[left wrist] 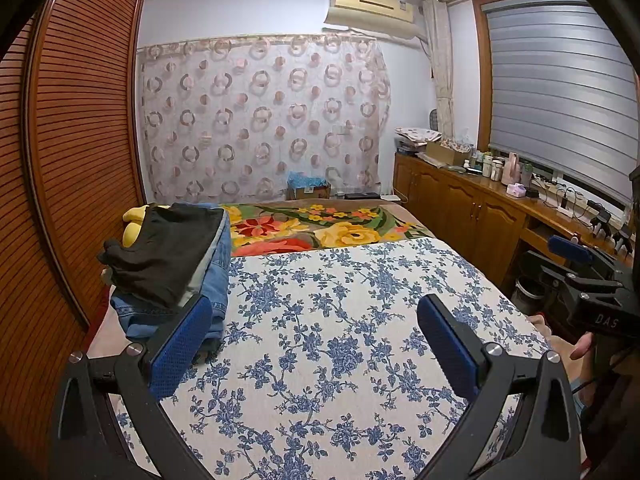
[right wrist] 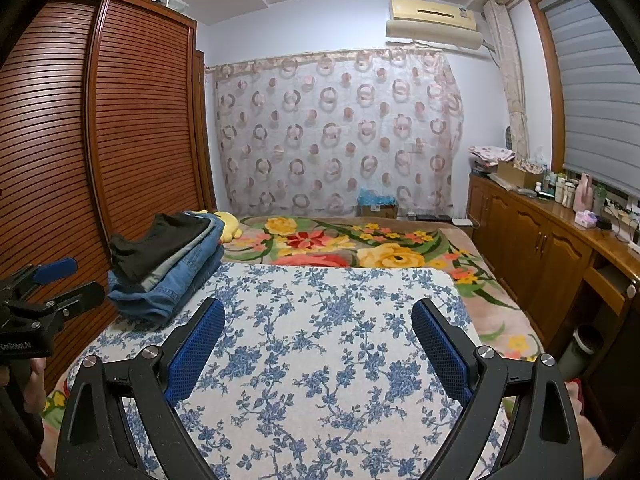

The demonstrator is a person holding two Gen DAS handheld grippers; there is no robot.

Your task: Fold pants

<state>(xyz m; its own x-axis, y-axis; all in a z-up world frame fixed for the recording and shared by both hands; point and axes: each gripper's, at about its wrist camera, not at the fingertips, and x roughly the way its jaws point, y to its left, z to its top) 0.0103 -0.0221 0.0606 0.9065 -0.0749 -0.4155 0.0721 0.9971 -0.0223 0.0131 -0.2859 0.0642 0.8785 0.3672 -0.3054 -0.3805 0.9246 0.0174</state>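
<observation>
Over the blue-flowered cover [left wrist: 340,340] on the bed, your left hand-held gripper [left wrist: 316,344] hangs with its blue pads wide apart, gripping nothing. Your right hand-held gripper [right wrist: 318,344] hangs the same way, pads spread, nothing between them. Pants sit stacked at the cover's far left edge: black pair [left wrist: 168,256] on top, a grey layer under it, blue jeans [left wrist: 218,280] below. Yellow plush toy [left wrist: 134,224] behind the stack. Flowered blanket [left wrist: 320,228] beyond the cover.
</observation>
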